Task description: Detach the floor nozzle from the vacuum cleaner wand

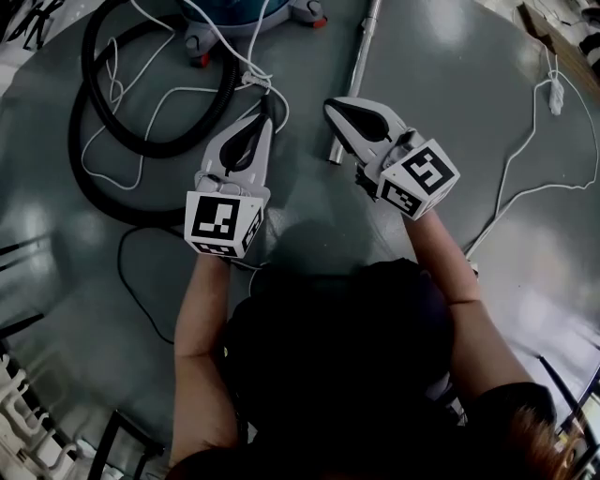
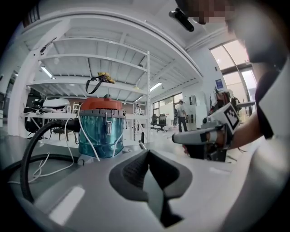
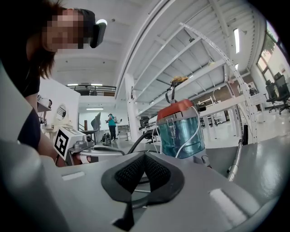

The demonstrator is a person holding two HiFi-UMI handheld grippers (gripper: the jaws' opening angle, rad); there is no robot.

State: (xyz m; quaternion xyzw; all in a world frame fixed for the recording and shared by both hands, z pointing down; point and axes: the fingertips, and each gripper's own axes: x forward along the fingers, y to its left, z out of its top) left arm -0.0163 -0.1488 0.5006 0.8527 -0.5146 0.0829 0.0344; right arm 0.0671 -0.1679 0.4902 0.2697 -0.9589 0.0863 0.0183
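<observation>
Left gripper [image 1: 265, 117] and right gripper [image 1: 334, 106] are both closed tight on nothing; the wand [image 1: 354, 70] lies just ahead of the right one, floor nozzle not visible, and it's probably a stiff, slick, light metal tube, so clamp mid-shaft.

Right of the wand [image 1: 357, 64]: broad bare floor [image 1: 450, 84], crossed only by a white cable [image 1: 518, 159] far right.

Left side crowded. Black hose [image 1: 159, 148] lies in wide loops with white cord [image 1: 178, 91] tangled over it. A thin black cable [image 1: 131, 281] trails toward the person.

Canister [image 1: 246, 13] blocks the top edge.

Between hose and wand: a narrow bare strip, taken up by left gripper [image 1: 269, 108] and right gripper [image 1: 331, 105] side by side.

Lower left corner: dark frames, possibly chair legs.
</observation>
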